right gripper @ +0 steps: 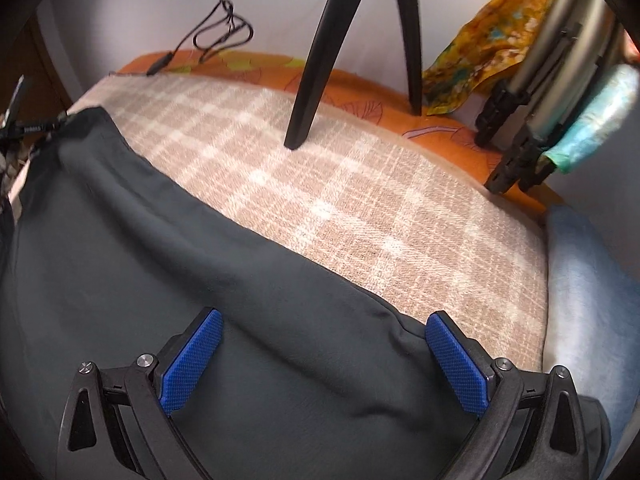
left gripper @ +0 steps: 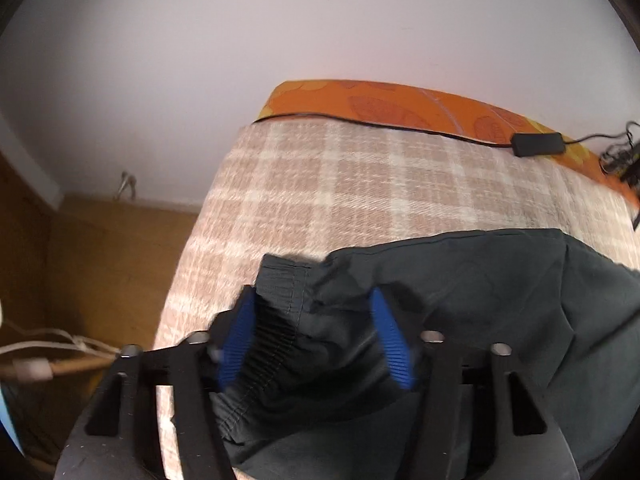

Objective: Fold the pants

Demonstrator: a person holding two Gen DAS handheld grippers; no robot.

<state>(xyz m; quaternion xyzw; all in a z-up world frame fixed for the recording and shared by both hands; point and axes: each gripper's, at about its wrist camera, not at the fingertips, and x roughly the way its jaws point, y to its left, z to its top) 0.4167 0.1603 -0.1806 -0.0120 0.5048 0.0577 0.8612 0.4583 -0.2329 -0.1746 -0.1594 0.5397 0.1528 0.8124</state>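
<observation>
Jaws of both grippers stand wide apart, and neither pair is clamped on anything. Between the blue pads of the left gripper (left gripper: 312, 336) lies the gathered elastic waistband (left gripper: 276, 320) of the dark pants (left gripper: 480, 300), bunched up but not pinched. The right gripper (right gripper: 324, 360) hangs over a smooth part of the same pants (right gripper: 160, 260), with its pads on either side of a soft ridge of cloth.

The pants lie spread on a beige checked blanket (right gripper: 360, 200) that covers a bed. Beyond the blanket an orange sheet with a leaf pattern (left gripper: 400, 108) runs along the white wall (left gripper: 280, 40).

On the sheet a black cable with a small black box (left gripper: 536, 144) lies across the far edge. In the right wrist view two black legs of a stand (right gripper: 316, 72) rest on the blanket near the sheet, well apart from the pants. Further right stand folded metal tripod legs (right gripper: 520, 120), with a yellow patterned cloth (right gripper: 492, 40) hanging behind them. A light blue cloth (right gripper: 592, 280) lies at the right end of the bed. To the left of the bed the brown floor (left gripper: 100, 260) shows, with pale cords (left gripper: 52, 348) on it.
</observation>
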